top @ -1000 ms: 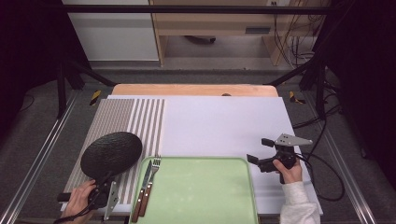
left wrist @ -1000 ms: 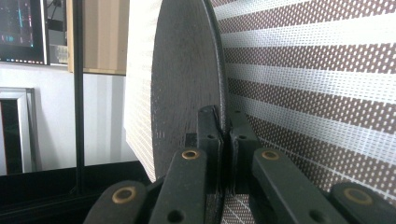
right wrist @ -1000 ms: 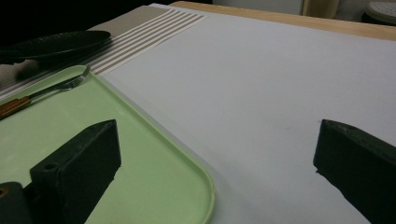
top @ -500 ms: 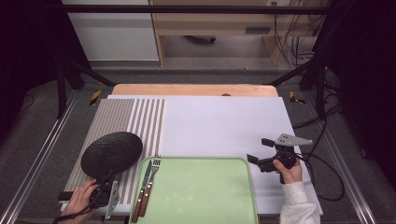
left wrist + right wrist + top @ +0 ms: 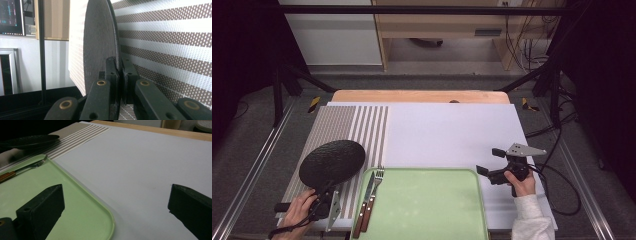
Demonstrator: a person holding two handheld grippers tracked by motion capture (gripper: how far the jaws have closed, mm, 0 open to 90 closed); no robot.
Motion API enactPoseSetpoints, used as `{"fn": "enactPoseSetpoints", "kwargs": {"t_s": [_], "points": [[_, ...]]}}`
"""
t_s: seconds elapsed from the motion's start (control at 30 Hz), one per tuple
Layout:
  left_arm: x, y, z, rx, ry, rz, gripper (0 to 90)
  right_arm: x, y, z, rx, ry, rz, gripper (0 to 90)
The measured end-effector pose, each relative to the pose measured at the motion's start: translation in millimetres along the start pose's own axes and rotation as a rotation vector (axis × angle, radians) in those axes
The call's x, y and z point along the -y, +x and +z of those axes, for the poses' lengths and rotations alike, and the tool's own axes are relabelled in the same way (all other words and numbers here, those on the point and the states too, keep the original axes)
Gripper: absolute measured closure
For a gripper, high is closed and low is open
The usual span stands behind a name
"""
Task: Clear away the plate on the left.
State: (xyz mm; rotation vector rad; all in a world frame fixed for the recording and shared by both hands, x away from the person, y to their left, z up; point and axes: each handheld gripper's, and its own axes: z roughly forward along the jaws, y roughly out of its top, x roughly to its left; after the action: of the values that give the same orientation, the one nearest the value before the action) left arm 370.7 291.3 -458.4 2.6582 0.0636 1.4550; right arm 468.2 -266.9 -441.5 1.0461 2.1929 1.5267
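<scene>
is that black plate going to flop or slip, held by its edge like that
The black plate probably won't flop: pinched at its rim by the left tongs, it keeps a flat, straight profile. Its dotted texture likely helps grip. With most of it beyond the pinch, it may pivot or sag if jolted.

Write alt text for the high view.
The left gripper holds a black plate by its rim above a striped mat. A fork and knife lie on a green tray; the right gripper waits open.
</scene>
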Motion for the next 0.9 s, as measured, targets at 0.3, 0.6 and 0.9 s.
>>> {"fn": "enactPoseSetpoints", "kwargs": {"t_s": [0.3, 0.6, 0.9], "points": [[-11.8, 9.2, -9.0, -0.019, -0.031, 0.01, 85.7, -0.1, -0.1, -0.5, 0.001, -0.001, 0.0, 1.1], [-28.7, 15.1, -19.7, -0.022, -0.074, 0.024, 85.5, -0.1, -0.1, -0.4, 0.001, 0.0, 0.0, 1.1], [-38.0, 18.1, -26.8, -0.021, -0.093, 0.036, 85.4, 0.0, -0.2, -0.1, 0.001, 0.001, -0.001, 1.1]]}}
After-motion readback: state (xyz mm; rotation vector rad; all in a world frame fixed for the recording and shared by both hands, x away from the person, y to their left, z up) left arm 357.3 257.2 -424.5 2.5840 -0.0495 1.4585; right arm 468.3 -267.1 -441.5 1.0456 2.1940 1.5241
